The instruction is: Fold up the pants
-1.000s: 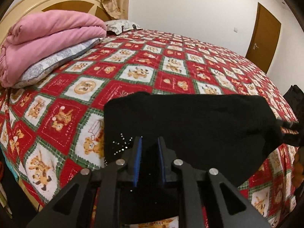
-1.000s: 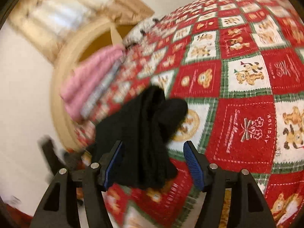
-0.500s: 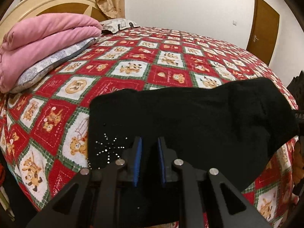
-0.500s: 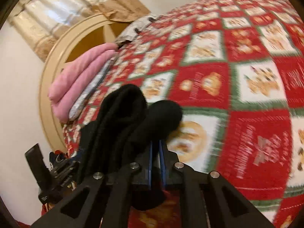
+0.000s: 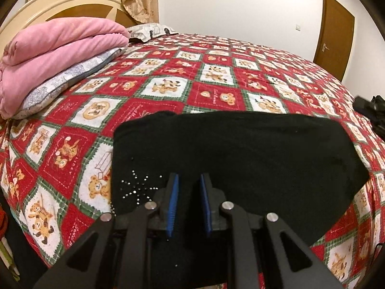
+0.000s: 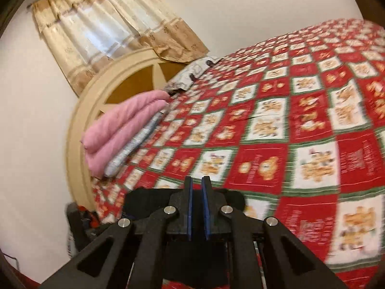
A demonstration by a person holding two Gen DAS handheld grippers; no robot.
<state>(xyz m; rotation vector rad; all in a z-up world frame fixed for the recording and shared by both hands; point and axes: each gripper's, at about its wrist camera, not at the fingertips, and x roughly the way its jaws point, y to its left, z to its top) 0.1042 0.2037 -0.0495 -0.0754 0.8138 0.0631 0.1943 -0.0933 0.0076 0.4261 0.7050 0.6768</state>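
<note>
The black pants (image 5: 240, 149) hang stretched sideways over the red patchwork bedspread (image 5: 168, 72), with a rhinestone star (image 5: 139, 187) near their left edge. My left gripper (image 5: 189, 180) is shut on the pants' near edge, black cloth filling the gap between its blue pads. In the right wrist view my right gripper (image 6: 196, 181) is shut on the pants' other end. There the black pants (image 6: 144, 198) bunch around and below its fingers, above the bed's near edge. The picture is blurred.
A folded pink blanket (image 5: 55, 48) lies on a grey patterned pillow (image 5: 72, 79) against the cream headboard (image 5: 60, 2) at the left. A brown door (image 5: 336, 33) stands at the far right. Beige curtains (image 6: 108, 31) hang above the headboard.
My right gripper went from open around the bunched pants end to shut on it, then rose. The pants drew out flatter and wider. My left gripper stayed shut in place.
</note>
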